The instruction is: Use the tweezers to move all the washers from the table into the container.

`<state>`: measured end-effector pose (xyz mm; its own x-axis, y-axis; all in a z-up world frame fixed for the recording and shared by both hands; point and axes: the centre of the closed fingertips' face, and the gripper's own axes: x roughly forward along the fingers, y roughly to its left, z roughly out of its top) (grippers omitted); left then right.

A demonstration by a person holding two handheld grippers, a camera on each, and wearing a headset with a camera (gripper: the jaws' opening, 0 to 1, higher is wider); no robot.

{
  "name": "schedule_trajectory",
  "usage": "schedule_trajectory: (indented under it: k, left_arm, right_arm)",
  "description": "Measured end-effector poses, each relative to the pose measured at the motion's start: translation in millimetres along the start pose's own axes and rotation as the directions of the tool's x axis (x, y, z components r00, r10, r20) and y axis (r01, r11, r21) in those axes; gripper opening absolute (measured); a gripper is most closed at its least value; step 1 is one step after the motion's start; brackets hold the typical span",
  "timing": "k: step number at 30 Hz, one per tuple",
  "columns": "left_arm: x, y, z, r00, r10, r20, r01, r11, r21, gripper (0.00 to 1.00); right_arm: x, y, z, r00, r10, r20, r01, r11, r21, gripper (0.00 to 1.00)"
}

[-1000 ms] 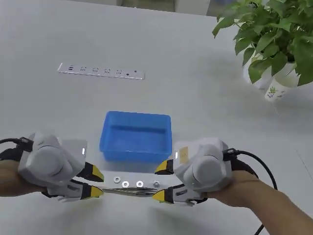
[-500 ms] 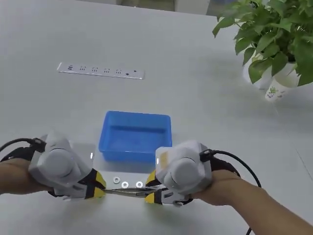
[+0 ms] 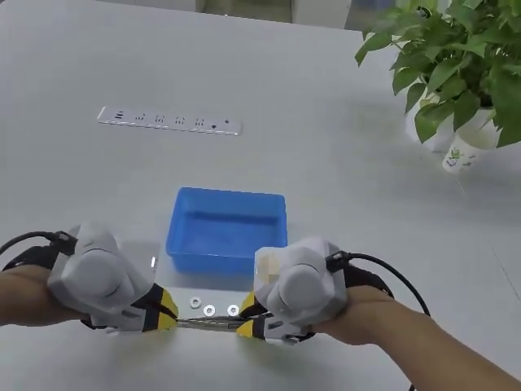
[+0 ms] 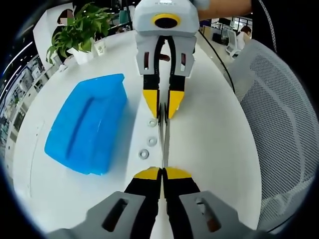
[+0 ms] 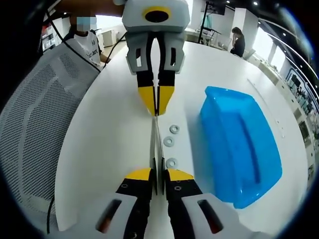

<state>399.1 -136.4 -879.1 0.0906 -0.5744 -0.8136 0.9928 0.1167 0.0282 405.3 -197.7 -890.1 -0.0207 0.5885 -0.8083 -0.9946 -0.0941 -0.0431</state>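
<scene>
Thin metal tweezers (image 3: 207, 323) lie level just above the white table (image 3: 342, 163), held at both ends. My left gripper (image 3: 168, 314) (image 4: 162, 173) is shut on one end, where the tweezers (image 4: 164, 144) come to a point. My right gripper (image 3: 244, 319) (image 5: 158, 175) is shut on the other end, its jaws pressing both arms of the tweezers (image 5: 155, 144). Three small washers (image 3: 210, 310) (image 4: 152, 141) (image 5: 169, 141) lie in a row on the table beside the tweezers. Just beyond them stands the blue container (image 3: 228, 244) (image 4: 87, 124) (image 5: 239, 144).
A white power strip (image 3: 169, 120) lies at the far left of the table. A potted plant (image 3: 456, 73) stands at the far right. A mesh office chair (image 4: 281, 124) (image 5: 40, 114) sits at the near table edge. People stand in the room behind.
My right gripper has moved left along the tweezers and its jaws have gone from open to shut on them. The left gripper has stayed shut on its end.
</scene>
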Motion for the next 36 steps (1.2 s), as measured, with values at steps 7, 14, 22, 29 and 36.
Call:
schedule_trajectory:
  k: [7, 14, 22, 29, 36]
  left_arm:
    - [-13.3, -3.7, 14.9, 0.9998, -0.001, 0.018, 0.001, 1.000, 0.004, 0.05]
    - [-26.2, -7.4, 34.3, 0.9993, 0.005, 0.036, -0.006, 0.999, 0.038, 0.05]
    - [-35.5, -8.5, 55.5, 0.9985, 0.005, 0.054, -0.010, 0.997, 0.075, 0.05]
    - [-41.1, -9.1, 73.9, 0.9967, 0.004, 0.081, -0.011, 0.995, 0.098, 0.05]
    - [-50.9, -8.9, 97.5, 0.9932, 0.004, 0.116, -0.019, 0.992, 0.126, 0.05]
  right_arm:
    - [-0.4, 3.0, -0.6, 1.0000, 0.001, -0.008, -0.001, 1.000, -0.017, 0.12]
    - [-2.2, 8.4, -1.0, 1.0000, 0.001, -0.003, -0.001, 1.000, -0.025, 0.12]
    - [-3.4, 10.0, 2.4, 0.9997, -0.004, 0.024, 0.005, 1.000, -0.016, 0.14]
    - [-4.5, 9.0, 7.9, 0.9992, -0.013, 0.037, 0.014, 1.000, -0.012, 0.13]
    - [-7.6, 7.4, 17.9, 0.9961, -0.029, 0.084, 0.028, 0.999, 0.020, 0.12]
